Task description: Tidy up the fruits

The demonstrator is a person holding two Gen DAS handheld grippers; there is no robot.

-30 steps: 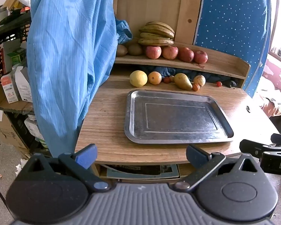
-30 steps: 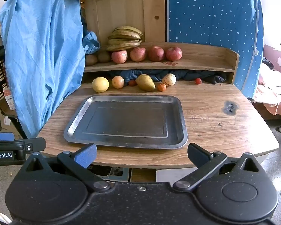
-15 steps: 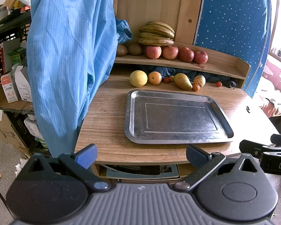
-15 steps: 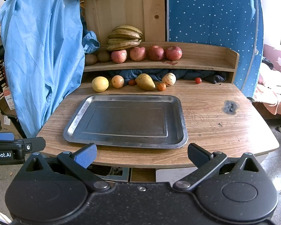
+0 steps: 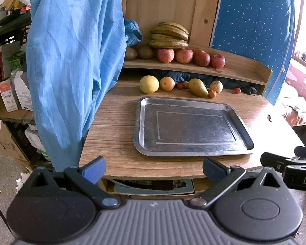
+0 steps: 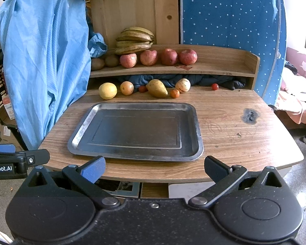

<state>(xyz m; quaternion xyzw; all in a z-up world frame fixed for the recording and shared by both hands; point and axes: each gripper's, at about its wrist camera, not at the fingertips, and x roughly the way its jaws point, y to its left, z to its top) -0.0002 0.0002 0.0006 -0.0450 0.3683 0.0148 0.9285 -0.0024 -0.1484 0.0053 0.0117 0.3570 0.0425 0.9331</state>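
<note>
Nothing has been picked up yet, so the job looks like it is only at the start. The left gripper [image 5: 154, 168] and the right gripper [image 6: 154, 168] both hang off the near edge of the table [image 6: 234, 130], each with its fingers spread wide and nothing between them. The metal tray [image 6: 197, 130] sits bare in the middle of the table. The fruits wait behind it in a row: a lemon [image 6: 107, 90], an orange [image 6: 126, 88], a pear [image 6: 157, 88] and some small ones. Apples [image 6: 149, 57] and bananas [image 6: 135, 40] rest on the shelf [image 6: 220, 70] above. Next, I think one gripper must reach past the tray and close gently on a fruit. Words on the left gripper read "nRobot.AI", and the right one shows "DA".
</note>
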